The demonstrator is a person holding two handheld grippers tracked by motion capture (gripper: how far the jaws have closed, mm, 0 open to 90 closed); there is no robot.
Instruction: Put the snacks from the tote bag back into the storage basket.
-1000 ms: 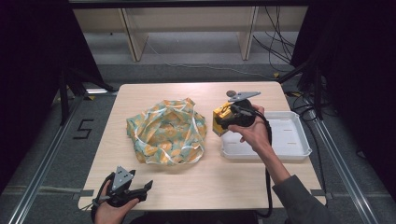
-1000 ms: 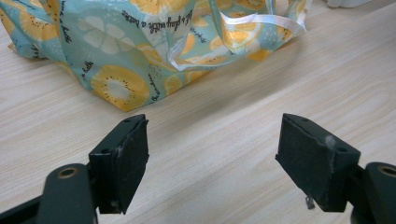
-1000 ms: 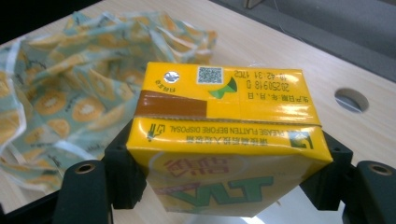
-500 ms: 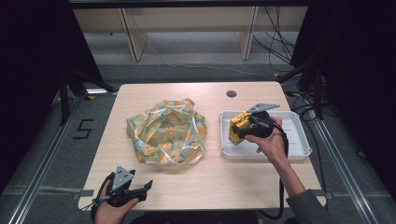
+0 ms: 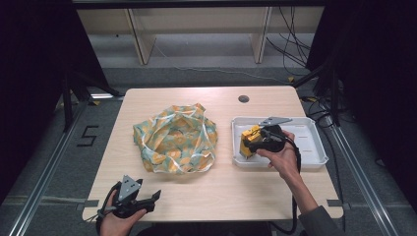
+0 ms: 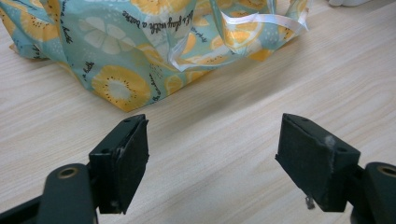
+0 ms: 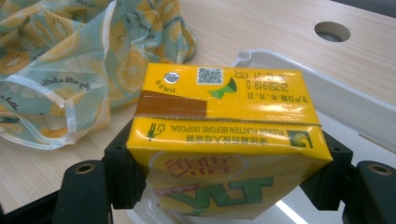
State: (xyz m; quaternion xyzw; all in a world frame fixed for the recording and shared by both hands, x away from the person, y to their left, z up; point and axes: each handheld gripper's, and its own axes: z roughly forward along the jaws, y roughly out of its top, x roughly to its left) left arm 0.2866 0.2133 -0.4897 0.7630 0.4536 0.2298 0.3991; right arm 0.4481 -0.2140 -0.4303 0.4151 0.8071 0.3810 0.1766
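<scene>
A yellow drink carton [image 7: 224, 135] sits clamped between the jaws of my right gripper [image 7: 224, 172], which is shut on it. From above, the carton [image 5: 249, 140] and right gripper [image 5: 252, 143] hang low over the left part of a white tray [image 5: 314, 147]. A crumpled fruit-print cloth bag [image 5: 175, 138] lies mid-table, and its near edge [image 6: 140, 56] shows ahead of my left gripper [image 6: 215, 158]. The left gripper [image 5: 145, 199] rests open near the table's front left edge, nothing between its pads.
A round cable hole [image 5: 243, 99] lies in the tabletop behind the tray. Wooden shelf legs and cables stand on the floor beyond the table. Bare wood [image 5: 236, 191] stretches along the front of the table between the two hands.
My right hand has carried the carton rightward and down, from beside the bag to over the tray's left part. The left gripper has stayed put.
</scene>
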